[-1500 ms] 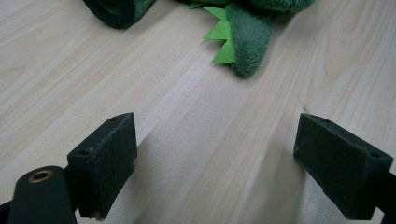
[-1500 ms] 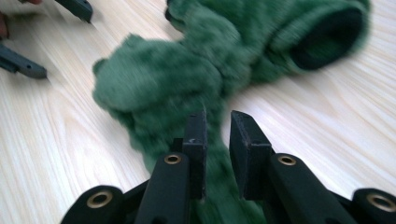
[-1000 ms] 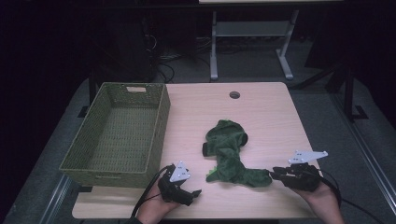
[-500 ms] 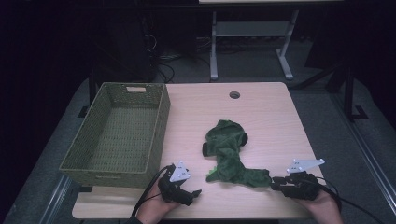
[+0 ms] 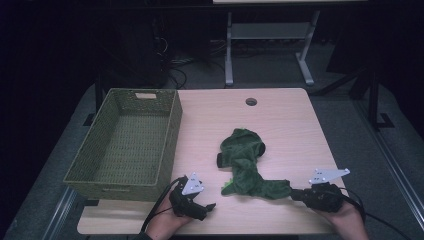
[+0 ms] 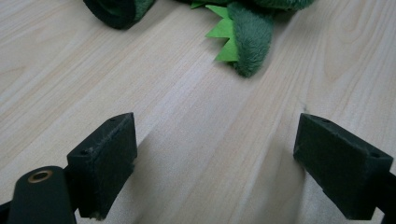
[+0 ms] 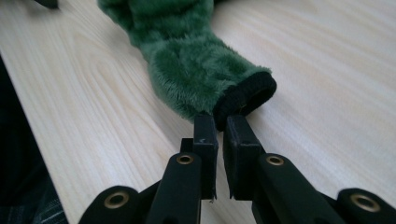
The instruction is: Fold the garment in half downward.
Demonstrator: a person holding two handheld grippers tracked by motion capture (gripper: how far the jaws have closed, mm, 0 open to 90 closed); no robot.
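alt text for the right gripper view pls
The right gripper has just been closing its two black jaws on the black cuff of a fuzzy green garment, which lies across the light wooden table.

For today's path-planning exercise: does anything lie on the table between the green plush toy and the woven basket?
Nothing visible does. Bare table lies between the green plush toy and the woven basket; only the basket's own wall must be cleared.
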